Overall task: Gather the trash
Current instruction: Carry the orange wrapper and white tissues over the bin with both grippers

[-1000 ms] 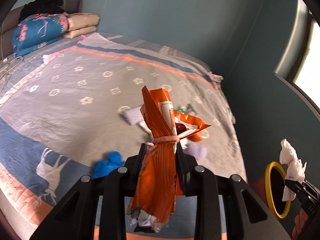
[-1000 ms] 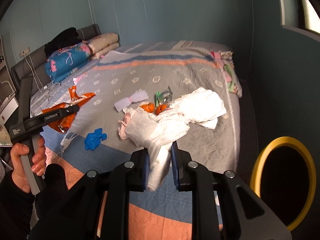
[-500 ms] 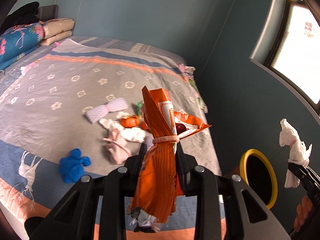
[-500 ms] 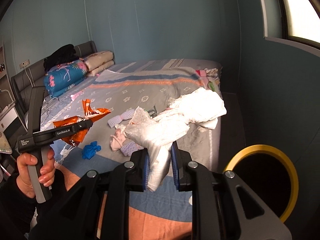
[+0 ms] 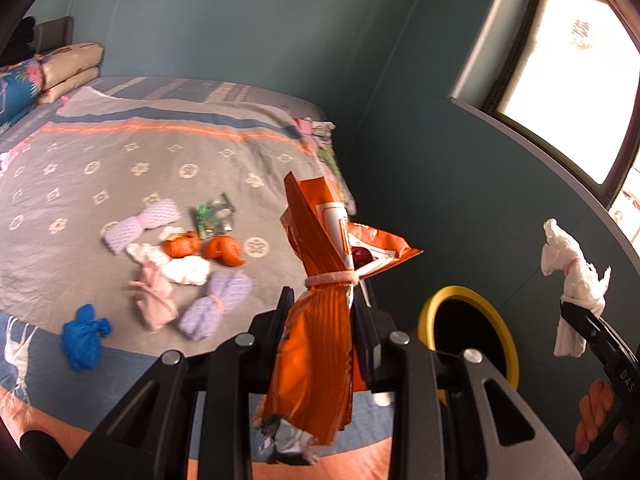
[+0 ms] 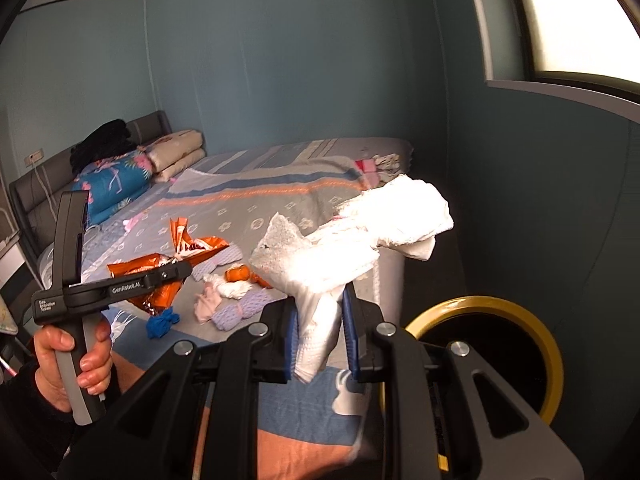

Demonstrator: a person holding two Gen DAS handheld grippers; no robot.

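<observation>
My left gripper (image 5: 322, 312) is shut on an orange snack bag (image 5: 320, 276) tied with a rubber band, held upright above the bed's foot. My right gripper (image 6: 320, 320) is shut on a white crumpled tissue bundle (image 6: 360, 240). Each holder shows in the other's view: the tissue bundle (image 5: 572, 276) at the right, the orange bag (image 6: 160, 276) at the left with a hand on the handle. A black bin with a yellow rim (image 5: 468, 336) (image 6: 492, 344) stands on the floor beside the bed, below and right of both grippers.
Several pieces of litter lie on the grey patterned bedspread (image 5: 120, 152): a blue wad (image 5: 82, 340), pink and lilac bundles (image 5: 212, 308), white tissue, orange peels (image 5: 222, 250), a green wrapper (image 5: 210, 216). Folded bedding (image 6: 120, 176) sits at the headboard. Teal wall and window are on the right.
Both grippers have swung right and risen a little with their loads. The yellow-rimmed bin has come further into both views, and the litter on the bed has slid left.
</observation>
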